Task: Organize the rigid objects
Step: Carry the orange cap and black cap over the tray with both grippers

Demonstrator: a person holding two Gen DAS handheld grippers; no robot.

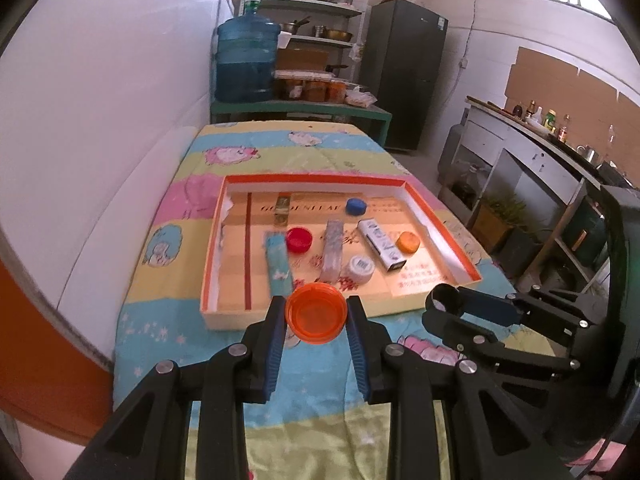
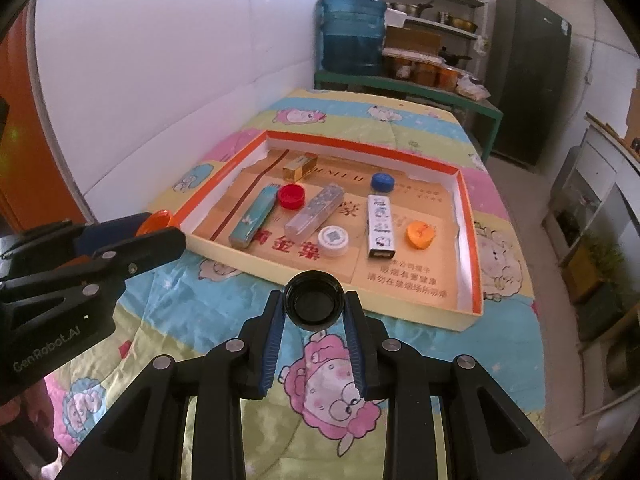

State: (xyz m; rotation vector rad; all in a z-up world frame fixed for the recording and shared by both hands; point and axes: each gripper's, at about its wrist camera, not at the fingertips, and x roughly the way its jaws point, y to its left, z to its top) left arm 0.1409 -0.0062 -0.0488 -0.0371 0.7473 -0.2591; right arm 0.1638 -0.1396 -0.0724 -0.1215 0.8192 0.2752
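Note:
My left gripper (image 1: 317, 314) is shut on an orange bottle cap (image 1: 316, 312), open side up, held above the near edge of the orange-rimmed box (image 1: 440, 208). My right gripper (image 2: 314, 306) is shut on a black bottle cap (image 2: 314, 305), held above the box's near edge (image 2: 468, 320). In the box lie a red cap (image 2: 291, 196), a blue cap (image 2: 382, 181), an orange cap (image 2: 420, 235), a white cap (image 2: 333, 241), a teal box (image 2: 254, 220), a clear case (image 2: 316, 216), a white box (image 2: 381, 226) and a gold box (image 2: 300, 167).
The box sits on a cartoon-print quilt (image 2: 320, 380) over a table beside a white wall (image 1: 100, 100). A blue water jug (image 1: 246, 60), shelves (image 1: 316, 8) and a dark fridge (image 1: 404, 72) stand behind. A counter (image 1: 540, 152) runs along the right.

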